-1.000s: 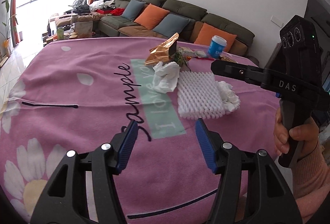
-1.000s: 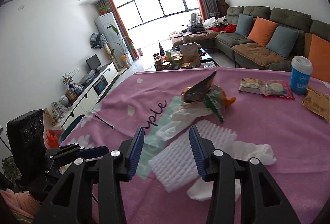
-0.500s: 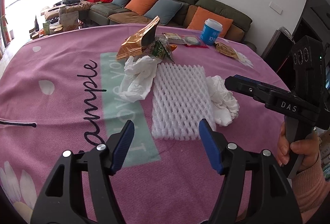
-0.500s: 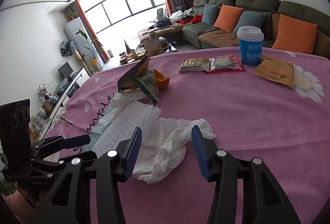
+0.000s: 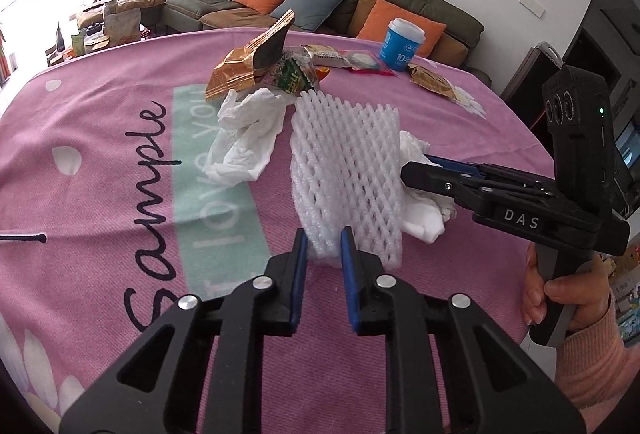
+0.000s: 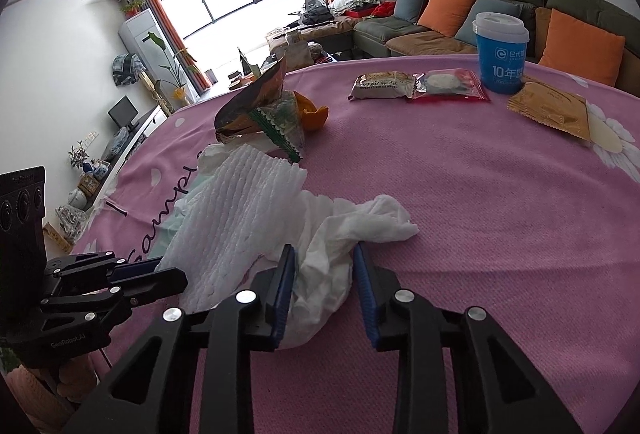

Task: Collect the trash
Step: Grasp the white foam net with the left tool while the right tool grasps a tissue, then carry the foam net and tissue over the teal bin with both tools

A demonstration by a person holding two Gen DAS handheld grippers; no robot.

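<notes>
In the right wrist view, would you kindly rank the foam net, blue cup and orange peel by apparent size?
1. foam net, though nearness to the camera inflates it
2. blue cup
3. orange peel

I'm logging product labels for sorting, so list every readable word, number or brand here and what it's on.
"DAS": right gripper, on its side.
"GenRobot.AI": left gripper, on its body.
"Sample": pink tablecloth, black script.
"10年": blue cup; logo text beside it too blurred.
Mint panel: pale letters, not legible.
Snack wrappers: print too small.
</notes>
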